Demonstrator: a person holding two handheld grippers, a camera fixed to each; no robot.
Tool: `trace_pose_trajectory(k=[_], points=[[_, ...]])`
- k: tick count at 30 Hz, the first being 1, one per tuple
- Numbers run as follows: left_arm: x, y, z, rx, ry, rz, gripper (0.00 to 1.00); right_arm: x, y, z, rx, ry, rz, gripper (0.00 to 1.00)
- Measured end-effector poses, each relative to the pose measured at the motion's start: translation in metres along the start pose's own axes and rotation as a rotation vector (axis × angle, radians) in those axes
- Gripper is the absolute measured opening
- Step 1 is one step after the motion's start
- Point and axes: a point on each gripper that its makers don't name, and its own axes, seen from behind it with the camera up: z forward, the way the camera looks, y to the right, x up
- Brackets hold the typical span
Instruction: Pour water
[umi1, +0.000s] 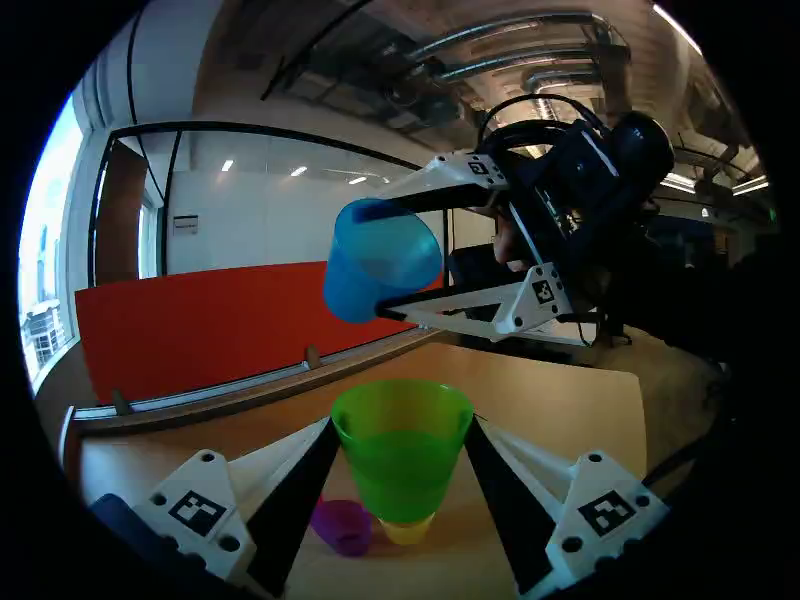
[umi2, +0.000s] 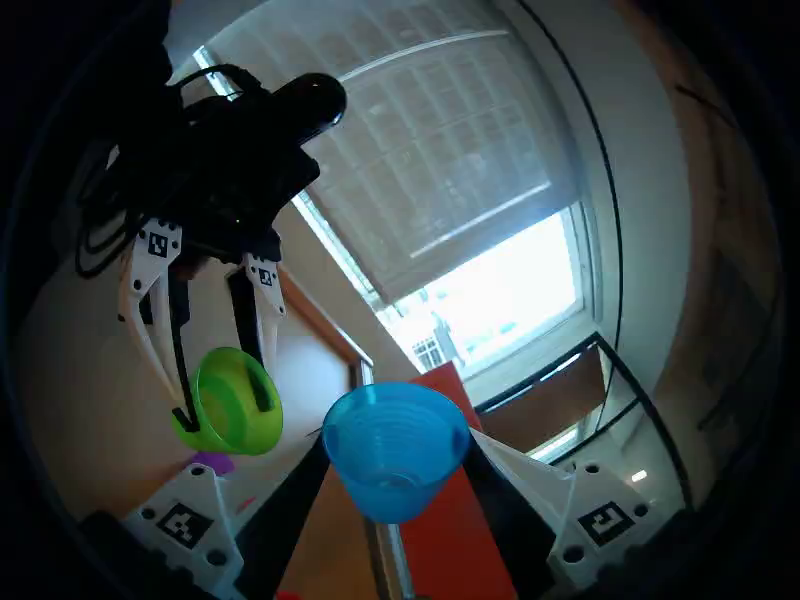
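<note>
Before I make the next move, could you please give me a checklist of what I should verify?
1. Hold of left gripper on translucent green plastic cup: ok, both fingers press it.
2. Hold of right gripper on translucent blue plastic cup: ok.
3. Green cup upright: ok.
4. Blue cup above green cup's mouth: looks lined up in the left gripper view; depth cannot tell.
5. Water in blue cup: cannot tell.
</note>
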Motion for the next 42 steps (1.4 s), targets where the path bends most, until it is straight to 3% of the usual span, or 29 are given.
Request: trace_pose_trajectory(k=[17, 36, 42], points=[[0.006, -0.002, -0.004, 0.002, -0.001, 0.002, 0.86, -0.019, -0.008, -0.006, 0.017, -0.035, 0.304, 0.91], [0.004, -0.002, -0.006, 0.006, -0.005, 0.002, 0.86, -0.043, -0.029, -0.014, 0.075, -0.116, 0.751, 0.91], [0.006, -0.003, -0.007, 0.008, -0.002, -0.002, 0.86, -0.042, -0.031, -0.017, 0.069, -0.103, 0.816, 0.91]])
